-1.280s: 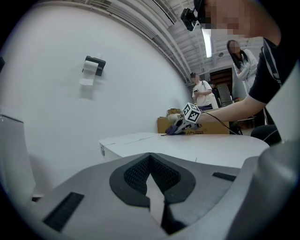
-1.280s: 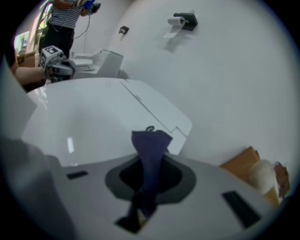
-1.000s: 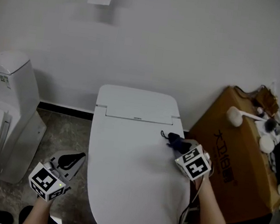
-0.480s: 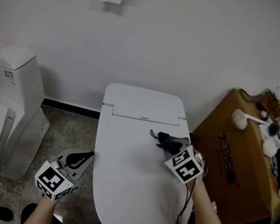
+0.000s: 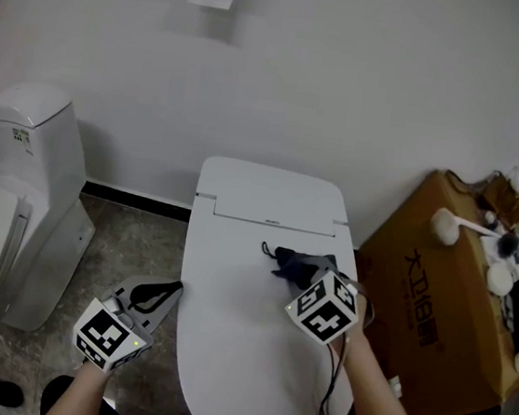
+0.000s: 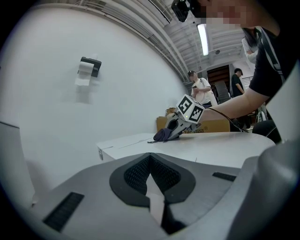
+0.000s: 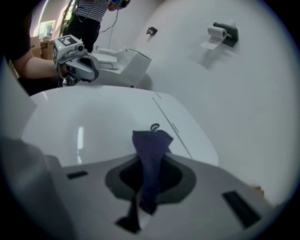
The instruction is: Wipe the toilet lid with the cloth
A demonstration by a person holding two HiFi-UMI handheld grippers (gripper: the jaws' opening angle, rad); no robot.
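Right hand-held gripper [image 5: 310, 279] is clenched on the dark cloth [image 5: 290, 264]. The cloth's free end lies on the white toilet lid [image 5: 234, 340], near the lid's right edge and toward its back. Left hand-held gripper [image 5: 167, 290] hangs just beside the lid's left edge, over the floor [image 5: 133, 243], jaws together with nothing between them.
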